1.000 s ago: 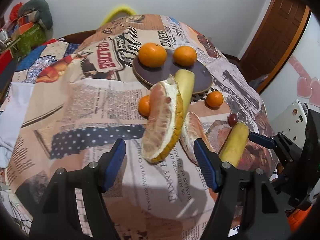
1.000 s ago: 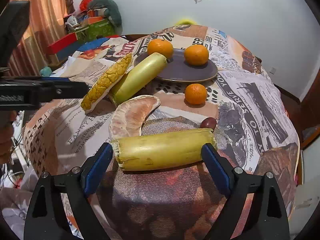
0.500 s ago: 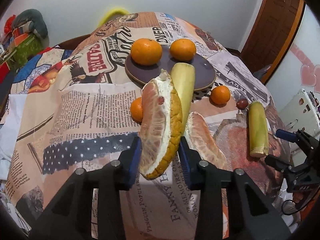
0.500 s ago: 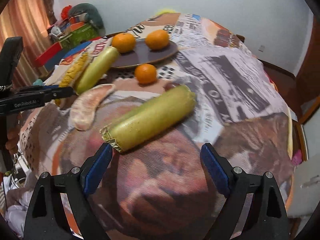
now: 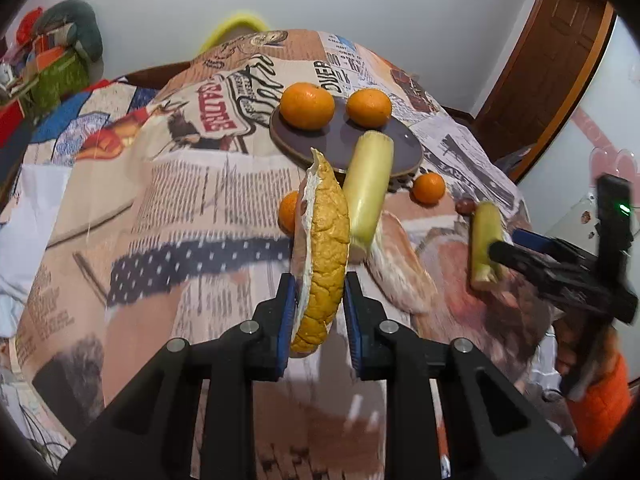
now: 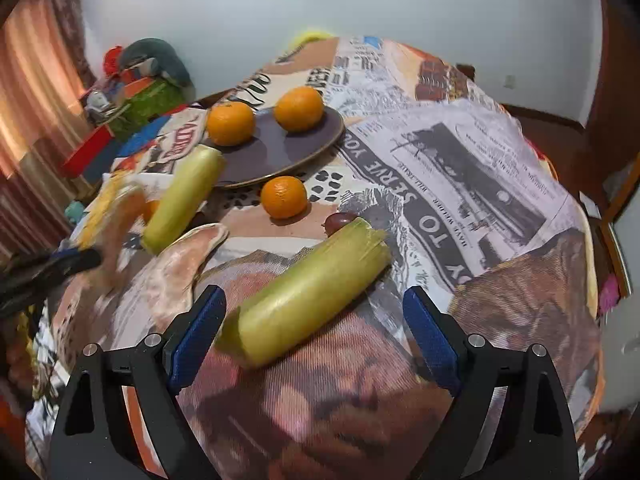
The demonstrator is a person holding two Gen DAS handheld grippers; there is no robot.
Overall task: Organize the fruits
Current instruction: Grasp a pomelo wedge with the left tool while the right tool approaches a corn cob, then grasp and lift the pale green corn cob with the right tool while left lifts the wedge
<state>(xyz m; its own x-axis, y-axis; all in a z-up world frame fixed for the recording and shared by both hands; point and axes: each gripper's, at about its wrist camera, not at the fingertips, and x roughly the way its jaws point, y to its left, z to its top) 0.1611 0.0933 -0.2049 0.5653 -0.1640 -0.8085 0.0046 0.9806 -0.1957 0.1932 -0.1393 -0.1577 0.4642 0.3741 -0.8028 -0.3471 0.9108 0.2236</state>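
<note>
Left gripper [image 5: 318, 312], fingers having just closed, is now pinching the pomelo wedge [image 5: 322, 256] above the bench [image 5: 160, 208] for sorting, while right gripper [image 6: 314, 334] is hovering wide open around the corn [image 6: 308, 292].

A pomelo wedge [image 5: 322, 256] with bumpy yellow rind stands on edge between the left gripper's [image 5: 319, 312] pads, clamped. A peeled pomelo segment [image 5: 400, 268] lies just right of it. A pale green stalk [image 6: 304, 300] lies diagonally between the right gripper's [image 6: 314, 336] wide fingers, untouched. Ahead, two oranges [image 6: 231, 123] sit on a purple plate [image 6: 280, 148].
</note>
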